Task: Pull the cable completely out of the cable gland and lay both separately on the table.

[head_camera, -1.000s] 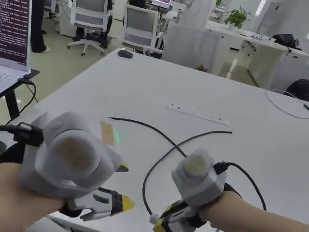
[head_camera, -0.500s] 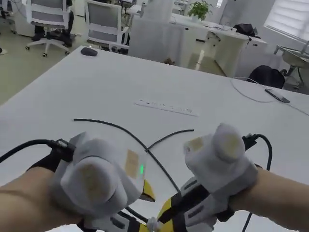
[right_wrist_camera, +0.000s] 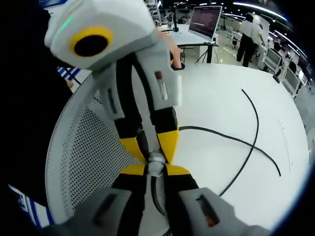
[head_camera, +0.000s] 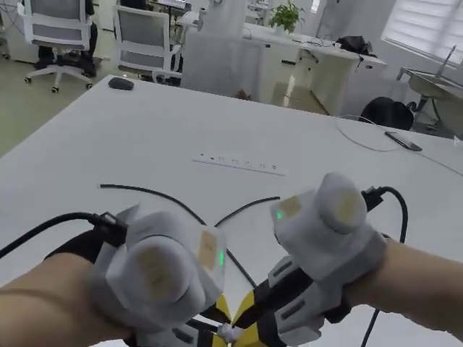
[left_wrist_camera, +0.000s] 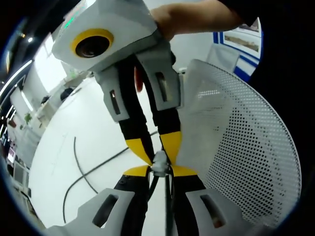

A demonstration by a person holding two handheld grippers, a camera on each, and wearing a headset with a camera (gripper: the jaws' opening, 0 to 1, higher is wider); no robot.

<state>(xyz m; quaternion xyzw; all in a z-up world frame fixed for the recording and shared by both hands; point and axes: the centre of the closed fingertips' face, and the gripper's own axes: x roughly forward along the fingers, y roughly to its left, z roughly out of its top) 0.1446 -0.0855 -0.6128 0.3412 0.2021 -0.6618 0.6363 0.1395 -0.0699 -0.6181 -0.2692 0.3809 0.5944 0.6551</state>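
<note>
A small white cable gland (head_camera: pixel 230 332) hangs above the table's near edge with a black cable (head_camera: pixel 168 195) threaded through it. My two grippers meet tip to tip at the gland. The right gripper (head_camera: pixel 244 325) is shut on the gland (right_wrist_camera: pixel 155 164), which sticks out past its yellow tips. Facing it, my left gripper (head_camera: pixel 218 322) is shut on the cable right beside the gland (left_wrist_camera: pixel 160 161). Black cable runs down between each gripper's own jaws. The rest of the cable (right_wrist_camera: pixel 246 147) lies in two crossing curves on the white table (head_camera: pixel 145 137).
A white power strip (head_camera: pixel 239 163) lies beyond the cable, and a mouse (head_camera: pixel 121 83) sits at the far left corner. A phone (head_camera: pixel 404 141) rests at the far right. A white mesh chair back (left_wrist_camera: pixel 236 147) stands close behind the grippers. Office chairs and desks fill the background.
My left gripper has moved right until its tips meet the right gripper's at the gland. The right gripper has risen slightly. The head camera has also turned.
</note>
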